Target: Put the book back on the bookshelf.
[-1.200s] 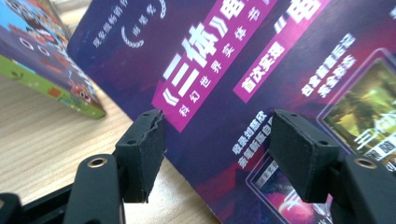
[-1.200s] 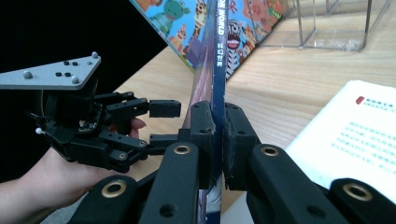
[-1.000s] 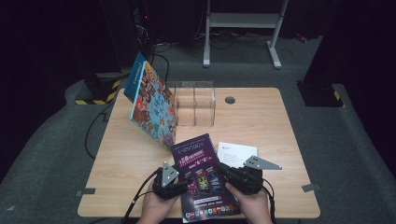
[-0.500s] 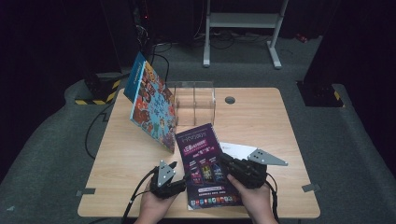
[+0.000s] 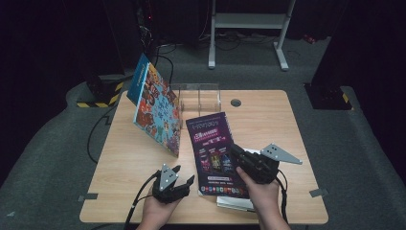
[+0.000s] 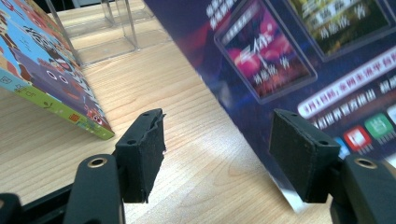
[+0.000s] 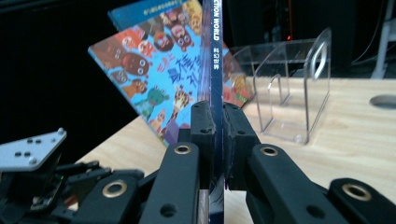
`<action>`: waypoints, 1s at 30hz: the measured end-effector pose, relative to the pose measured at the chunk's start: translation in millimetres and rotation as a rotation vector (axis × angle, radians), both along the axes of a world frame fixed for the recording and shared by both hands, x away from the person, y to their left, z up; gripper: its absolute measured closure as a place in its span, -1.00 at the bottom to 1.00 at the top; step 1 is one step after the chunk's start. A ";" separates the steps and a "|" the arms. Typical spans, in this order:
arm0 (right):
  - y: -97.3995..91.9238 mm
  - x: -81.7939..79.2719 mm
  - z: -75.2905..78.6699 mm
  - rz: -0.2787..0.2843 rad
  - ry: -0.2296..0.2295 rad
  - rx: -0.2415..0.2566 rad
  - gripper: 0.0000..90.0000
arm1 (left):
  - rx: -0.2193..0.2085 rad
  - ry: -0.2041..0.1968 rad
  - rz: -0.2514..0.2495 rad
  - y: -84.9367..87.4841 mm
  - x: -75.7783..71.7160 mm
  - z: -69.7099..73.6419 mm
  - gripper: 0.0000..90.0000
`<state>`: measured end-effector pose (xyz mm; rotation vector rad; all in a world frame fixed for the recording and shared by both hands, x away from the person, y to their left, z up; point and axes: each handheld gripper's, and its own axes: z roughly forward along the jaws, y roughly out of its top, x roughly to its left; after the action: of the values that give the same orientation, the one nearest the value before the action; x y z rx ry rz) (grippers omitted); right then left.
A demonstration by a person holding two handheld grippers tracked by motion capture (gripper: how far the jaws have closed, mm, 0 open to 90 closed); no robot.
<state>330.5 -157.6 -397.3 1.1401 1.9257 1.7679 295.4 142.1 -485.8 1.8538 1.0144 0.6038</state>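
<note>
The right gripper (image 5: 238, 154) clamps the purple magazine (image 5: 214, 153) by its right edge, tilted up off the table (image 5: 268, 115) in front of the clear rack (image 5: 198, 98). The left gripper (image 5: 183, 175), jaws standing open with nothing between them, sits just left of the magazine's lower edge. A colourful book (image 5: 155, 111) leans against the rack's left side. A white booklet (image 5: 234, 201) lies flat under the magazine, nearer the person than the rack.

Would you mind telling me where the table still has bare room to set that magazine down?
The table's right side is bare, between the round cable hole and the right gripper. It is crowded at left, around the colourful book and clear stand.
</note>
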 end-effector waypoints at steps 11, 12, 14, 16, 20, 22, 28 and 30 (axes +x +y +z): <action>1.0 3.5 5.9 -0.097 -0.110 0.027 0.88 | -0.030 -0.010 0.001 3.9 -0.1 2.6 -0.21; 1.0 3.5 5.9 -0.097 -0.110 0.027 0.88 | -0.030 -0.010 0.001 3.9 -0.1 2.6 -0.21; 0.9 5.3 5.0 -0.108 -0.119 0.036 0.89 | -0.034 -0.008 0.004 4.2 0.0 2.7 -0.21; 0.6 8.0 4.7 -0.122 -0.124 0.043 0.89 | -0.035 -0.005 0.003 4.4 0.4 2.5 -0.21; 0.4 13.5 4.2 -0.144 -0.147 0.040 0.88 | -0.030 -0.003 0.003 4.2 0.7 1.7 -0.21; -0.2 15.5 3.5 -0.148 -0.152 0.037 0.88 | -0.028 -0.002 0.003 4.6 1.0 1.6 -0.21; -4.2 12.5 -3.3 -0.153 -0.171 0.044 0.88 | -0.025 -0.003 0.007 5.7 1.4 1.2 -0.21; -6.4 6.5 -6.4 -0.147 -0.189 0.035 0.88 | -0.023 -0.004 0.007 5.9 1.5 1.1 -0.21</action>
<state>337.0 -164.0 -403.8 1.0547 1.6659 1.7674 296.9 148.0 -484.7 1.8293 1.0212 0.5972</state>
